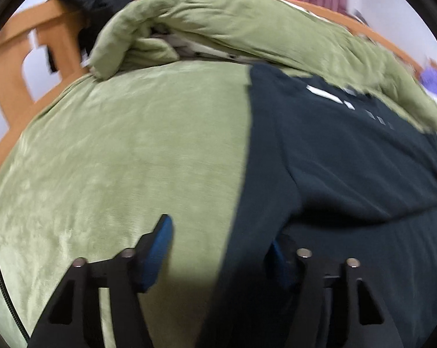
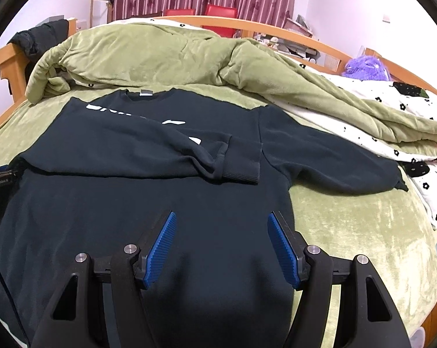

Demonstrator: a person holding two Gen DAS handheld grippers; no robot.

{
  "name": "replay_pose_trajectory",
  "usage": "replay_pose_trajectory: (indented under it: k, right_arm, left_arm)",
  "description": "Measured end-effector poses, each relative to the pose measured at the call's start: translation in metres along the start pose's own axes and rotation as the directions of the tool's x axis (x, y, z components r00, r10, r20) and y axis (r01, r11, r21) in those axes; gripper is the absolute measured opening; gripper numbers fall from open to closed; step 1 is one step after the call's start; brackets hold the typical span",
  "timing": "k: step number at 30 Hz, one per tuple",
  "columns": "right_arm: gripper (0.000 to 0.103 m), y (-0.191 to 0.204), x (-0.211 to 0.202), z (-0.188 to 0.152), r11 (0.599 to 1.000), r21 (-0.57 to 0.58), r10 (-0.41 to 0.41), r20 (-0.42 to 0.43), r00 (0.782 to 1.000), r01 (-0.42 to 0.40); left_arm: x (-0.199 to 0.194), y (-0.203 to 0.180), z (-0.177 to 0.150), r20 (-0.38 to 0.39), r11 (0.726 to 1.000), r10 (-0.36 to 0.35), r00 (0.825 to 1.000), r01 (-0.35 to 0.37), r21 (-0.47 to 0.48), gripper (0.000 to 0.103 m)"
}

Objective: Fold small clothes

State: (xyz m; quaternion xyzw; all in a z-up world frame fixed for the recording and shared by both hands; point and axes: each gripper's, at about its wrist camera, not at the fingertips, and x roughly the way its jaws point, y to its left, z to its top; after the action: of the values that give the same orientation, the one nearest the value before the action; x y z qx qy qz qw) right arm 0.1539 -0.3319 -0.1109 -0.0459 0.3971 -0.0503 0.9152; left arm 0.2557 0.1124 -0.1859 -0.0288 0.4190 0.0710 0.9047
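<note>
A dark sweatshirt (image 2: 131, 203) with white lettering lies flat, front up, on a green bed cover (image 2: 348, 232). One sleeve (image 2: 160, 150) is folded across its chest, and the other sleeve (image 2: 334, 168) stretches out to the right. My right gripper (image 2: 222, 249) hovers open over the lower body of the sweatshirt, with nothing between its blue pads. My left gripper (image 1: 219, 256) stands open astride the garment's left edge (image 1: 241, 203). Its left pad is over bare green cover (image 1: 117, 159) and its right pad over dark cloth (image 1: 348, 159). That view is blurred.
A bunched green quilt (image 2: 160, 52) with a white flowered lining is heaped behind the sweatshirt and runs down the right side. A wooden bed frame (image 2: 3, 69) rims the bed, with a black jacket (image 2: 41, 37) draped on it. A purple plush (image 2: 363, 66) sits far right.
</note>
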Motion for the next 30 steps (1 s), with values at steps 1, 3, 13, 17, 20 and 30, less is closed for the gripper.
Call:
replay_pose_trajectory:
  k: [1,3,13,17,20,30]
  right_arm:
    - [0.064,0.001,0.005,0.0,1.0,0.002,0.001,-0.011,1.0,-0.001]
    - [0.064,0.004,0.011,-0.001,1.0,-0.004,0.004,-0.026,1.0,-0.004]
    - [0.064,0.001,0.016,-0.005,1.0,-0.003,-0.008,-0.033,0.999,0.008]
    - [0.064,-0.003,0.014,-0.002,1.0,0.007,-0.016,-0.02,1.0,0.016]
    - [0.064,-0.006,0.009,-0.001,1.0,0.015,-0.021,-0.009,1.0,0.021]
    - [0.064,-0.071,-0.013,0.02,0.985,0.171,-0.022,0.019,1.0,0.019]
  left_arm:
    - [0.002,0.007,0.001,-0.001,1.0,0.001,1.0,-0.001,-0.029,0.055]
    - [0.004,0.018,0.003,-0.002,0.997,0.024,1.0,-0.024,-0.079,0.052]
    - [0.008,0.021,-0.003,-0.033,0.995,0.059,0.998,-0.062,-0.077,0.06]
    - [0.0,0.016,-0.007,-0.027,0.996,0.079,0.997,-0.08,-0.036,0.062]
    - [-0.007,0.016,-0.009,-0.023,0.998,0.062,0.998,-0.063,-0.029,0.063]
    - [-0.054,-0.01,0.017,0.034,1.0,-0.018,0.999,0.019,-0.022,0.076]
